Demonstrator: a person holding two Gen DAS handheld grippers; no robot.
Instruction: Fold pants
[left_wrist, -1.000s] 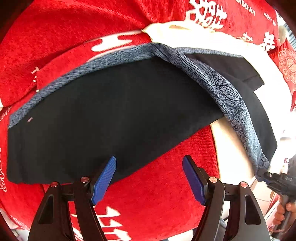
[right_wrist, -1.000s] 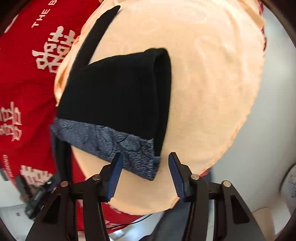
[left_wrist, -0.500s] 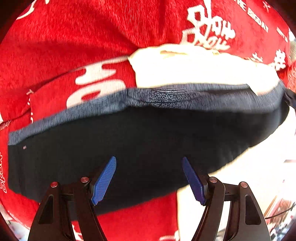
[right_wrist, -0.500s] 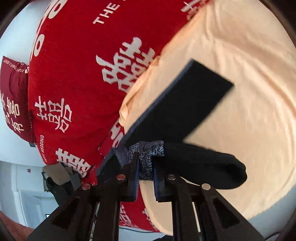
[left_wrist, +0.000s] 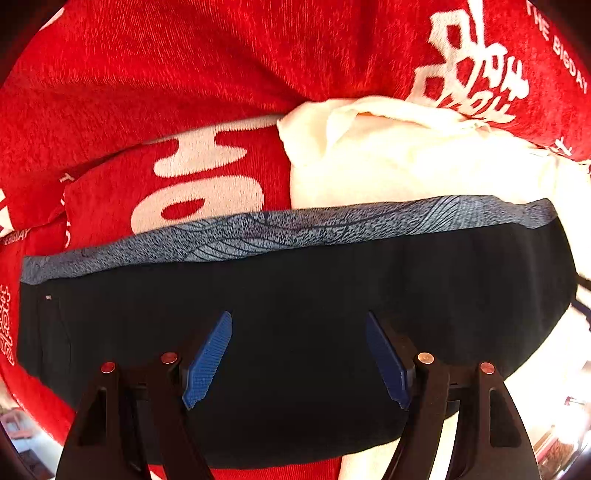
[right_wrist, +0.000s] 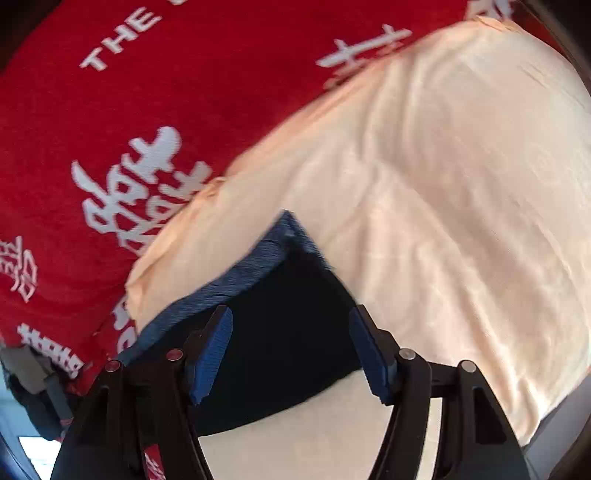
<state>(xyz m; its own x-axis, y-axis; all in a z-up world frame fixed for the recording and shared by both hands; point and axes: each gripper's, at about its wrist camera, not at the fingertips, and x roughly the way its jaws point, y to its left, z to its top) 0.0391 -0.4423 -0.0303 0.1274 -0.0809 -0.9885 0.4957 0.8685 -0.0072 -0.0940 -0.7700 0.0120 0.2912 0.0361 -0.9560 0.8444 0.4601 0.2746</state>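
Pants (left_wrist: 295, 332) — looking soft and limp, best pinched along the grey trim (left_wrist: 288, 229) — are lying under the released left gripper (left_wrist: 299, 354) and the opening, empty right gripper (right_wrist: 291, 347).

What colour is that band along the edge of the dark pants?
Blue-grey, speckled with fine wavy dark lines, on the band of the black pants; clearest in the left wrist view.
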